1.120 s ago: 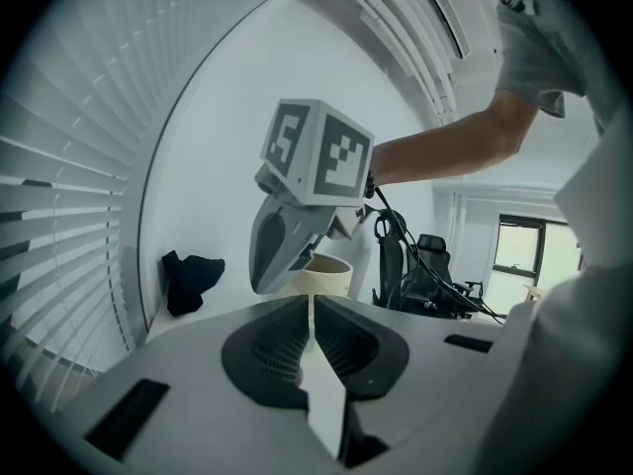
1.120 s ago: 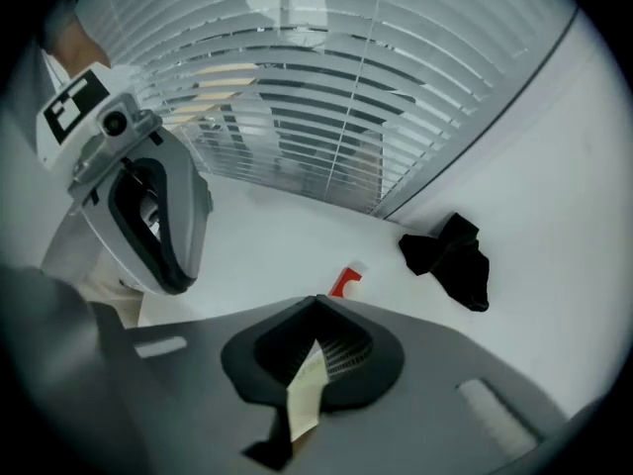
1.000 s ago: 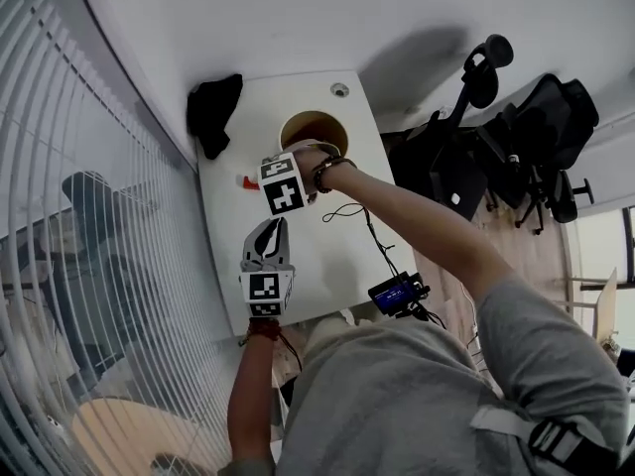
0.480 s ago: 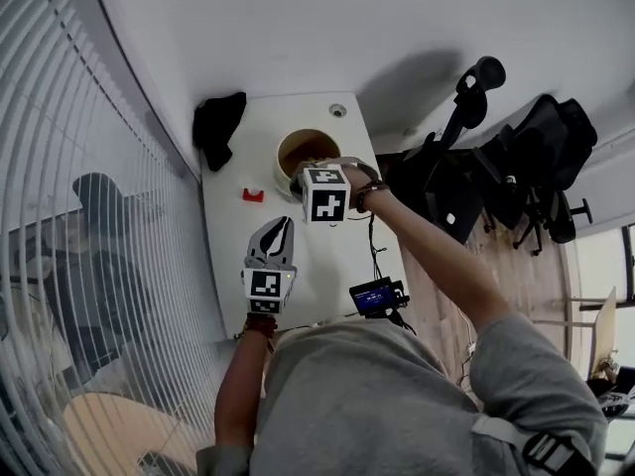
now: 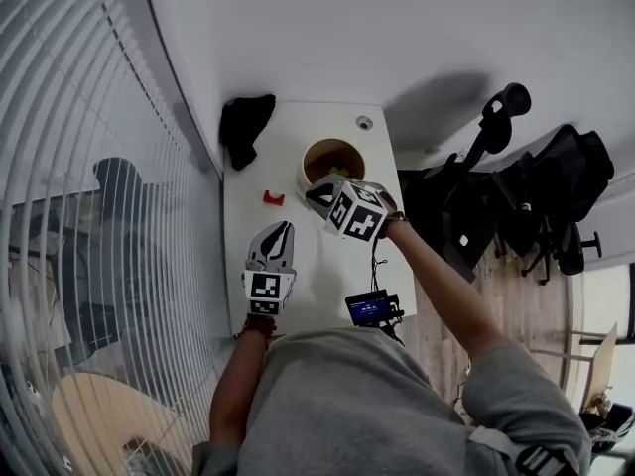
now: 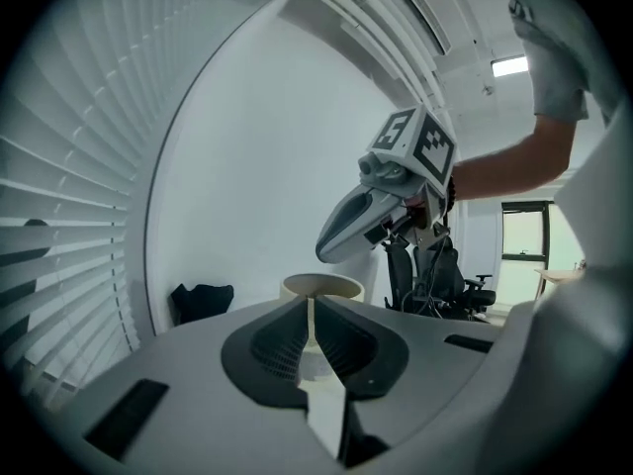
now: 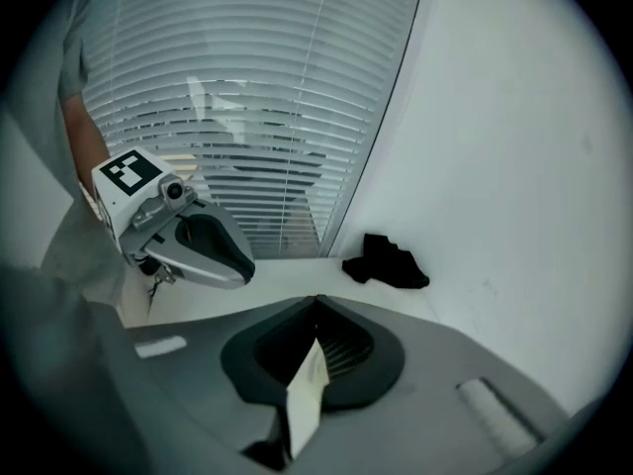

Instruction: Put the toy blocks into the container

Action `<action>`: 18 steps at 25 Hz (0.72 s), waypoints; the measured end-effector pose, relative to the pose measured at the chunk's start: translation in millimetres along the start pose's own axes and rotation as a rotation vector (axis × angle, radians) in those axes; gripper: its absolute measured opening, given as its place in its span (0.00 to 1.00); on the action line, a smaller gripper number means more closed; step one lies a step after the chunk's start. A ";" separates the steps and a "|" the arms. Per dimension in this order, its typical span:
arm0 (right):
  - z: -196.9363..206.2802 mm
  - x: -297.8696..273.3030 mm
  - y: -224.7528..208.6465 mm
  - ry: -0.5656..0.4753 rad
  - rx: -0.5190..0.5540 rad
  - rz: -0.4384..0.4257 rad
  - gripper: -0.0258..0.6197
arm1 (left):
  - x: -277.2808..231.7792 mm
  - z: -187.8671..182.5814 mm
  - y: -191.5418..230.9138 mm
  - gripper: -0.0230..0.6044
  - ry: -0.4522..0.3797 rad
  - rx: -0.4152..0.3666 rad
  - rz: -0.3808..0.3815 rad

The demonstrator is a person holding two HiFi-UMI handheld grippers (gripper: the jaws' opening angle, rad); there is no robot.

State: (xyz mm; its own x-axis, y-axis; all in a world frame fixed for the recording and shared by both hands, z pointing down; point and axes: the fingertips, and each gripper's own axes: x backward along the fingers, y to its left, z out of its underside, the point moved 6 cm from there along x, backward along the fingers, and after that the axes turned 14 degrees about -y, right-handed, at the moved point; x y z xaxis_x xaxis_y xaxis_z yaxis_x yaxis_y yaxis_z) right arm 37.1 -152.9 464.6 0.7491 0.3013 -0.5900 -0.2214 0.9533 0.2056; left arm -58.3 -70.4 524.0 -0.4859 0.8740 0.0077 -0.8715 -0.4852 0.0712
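A small red block (image 5: 273,198) lies on the white table (image 5: 308,276), left of the round tan container (image 5: 332,160). I cannot make out what is inside the container. My right gripper (image 5: 315,194) hovers just in front of the container's near rim, pointing left, shut with nothing between its jaws (image 7: 316,303). My left gripper (image 5: 282,227) rests nearer to me, pointing at the container (image 6: 321,286), and is also shut and empty (image 6: 311,303). Each gripper view shows the other gripper: the right gripper (image 6: 381,221) and the left gripper (image 7: 188,237).
A black cloth (image 5: 246,127) lies at the table's far left corner by the window blinds (image 5: 89,167). A small device with a lit screen (image 5: 372,307) and its cable sit at the near right edge. Black office chairs (image 5: 526,186) stand right of the table.
My right gripper has swung from beside the red block, rightward and nearer, to the container's front rim. The red block stays on the table. The left gripper has barely moved.
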 end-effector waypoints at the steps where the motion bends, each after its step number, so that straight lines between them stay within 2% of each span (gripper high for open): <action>1: 0.1 -13.1 4.8 -0.033 -0.010 0.017 0.06 | 3.2 2.1 7.2 0.08 0.003 0.002 -0.021; 3: 7.2 -36.6 14.4 -0.071 -0.038 0.042 0.06 | 7.2 9.3 20.9 0.08 0.011 0.013 -0.057; 6: 20.0 -50.4 23.4 -0.110 -0.078 0.078 0.19 | 5.7 29.4 36.3 0.08 0.044 0.000 -0.091; 12: 31.4 -0.1 22.9 -0.206 -0.158 0.231 0.18 | -15.0 41.0 47.1 0.28 0.103 -0.046 -0.152; 18: 46.5 31.1 31.4 -0.227 -0.220 0.298 0.18 | -41.6 77.2 52.7 0.38 0.178 -0.055 -0.153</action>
State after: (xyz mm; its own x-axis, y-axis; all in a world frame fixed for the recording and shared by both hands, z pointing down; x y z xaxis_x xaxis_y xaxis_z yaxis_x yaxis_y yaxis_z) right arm 82.5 -114.6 489.0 0.7451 0.5749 -0.3380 -0.5585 0.8149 0.1548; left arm -78.9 -130.1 604.5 -0.3475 0.9211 -0.1754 -0.9359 -0.3524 0.0037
